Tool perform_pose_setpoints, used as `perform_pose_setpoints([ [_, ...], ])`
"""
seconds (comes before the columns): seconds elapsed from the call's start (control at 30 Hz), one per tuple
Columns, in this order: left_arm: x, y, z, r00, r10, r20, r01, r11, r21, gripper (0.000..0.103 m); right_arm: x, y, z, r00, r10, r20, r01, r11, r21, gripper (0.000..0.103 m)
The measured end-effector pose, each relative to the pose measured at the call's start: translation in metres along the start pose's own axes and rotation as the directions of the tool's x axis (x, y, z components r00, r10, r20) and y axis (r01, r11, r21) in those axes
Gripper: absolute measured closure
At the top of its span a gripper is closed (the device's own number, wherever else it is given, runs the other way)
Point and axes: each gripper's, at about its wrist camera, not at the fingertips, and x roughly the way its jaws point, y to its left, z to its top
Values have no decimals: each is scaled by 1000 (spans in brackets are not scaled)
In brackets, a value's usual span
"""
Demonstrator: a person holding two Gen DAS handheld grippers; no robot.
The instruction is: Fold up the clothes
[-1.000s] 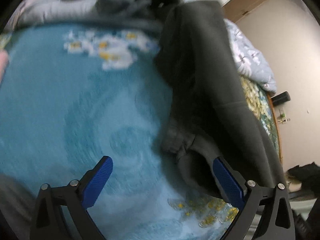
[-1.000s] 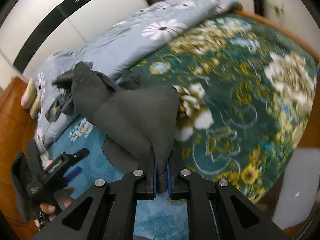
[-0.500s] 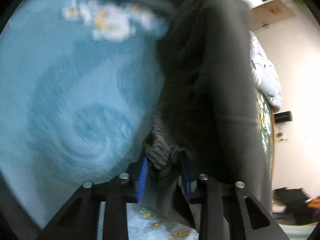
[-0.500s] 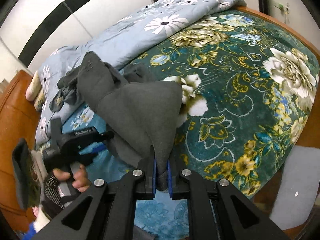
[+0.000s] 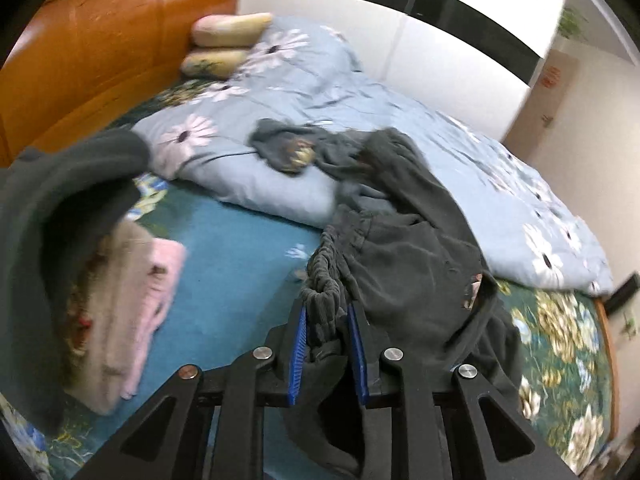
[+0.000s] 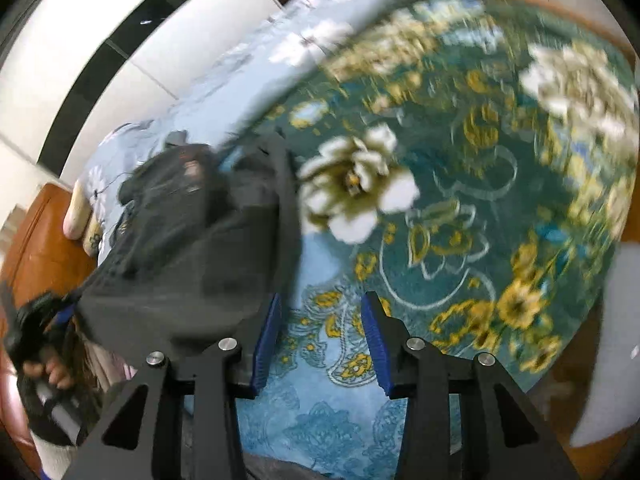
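Note:
A dark grey pair of trousers (image 5: 416,264) lies across the floral bedspread (image 5: 240,264). My left gripper (image 5: 326,320) is shut on its gathered elastic waistband (image 5: 324,280) and holds it up off the bed. In the right wrist view the same dark garment (image 6: 208,248) hangs to the left of my right gripper (image 6: 320,320), which is open with nothing between its blue pads (image 6: 266,340). The cloth touches the outside of its left finger.
A light blue flowered duvet (image 5: 400,120) is heaped along the far side with another dark garment (image 5: 288,148) on it. Pink and beige clothes (image 5: 132,280) lie at the left. An orange wooden headboard (image 5: 100,60) and pillows (image 5: 228,32) are behind.
My left gripper closed on the waistband and lifted it, swinging toward the headboard. My right gripper, shut on the dark cloth before, has opened and let it go.

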Motion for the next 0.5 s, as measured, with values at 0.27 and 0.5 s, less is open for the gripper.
perform_pose_setpoints([
  [0.27, 1, 32, 7, 999, 31, -14, -31, 999, -9, 81, 84, 11, 20, 996, 48, -75, -41, 995, 87, 60],
  [0.5, 8, 51, 5, 996, 40, -75, -42, 999, -29, 81, 138, 40, 85, 997, -16, -73, 19, 999, 45, 60],
])
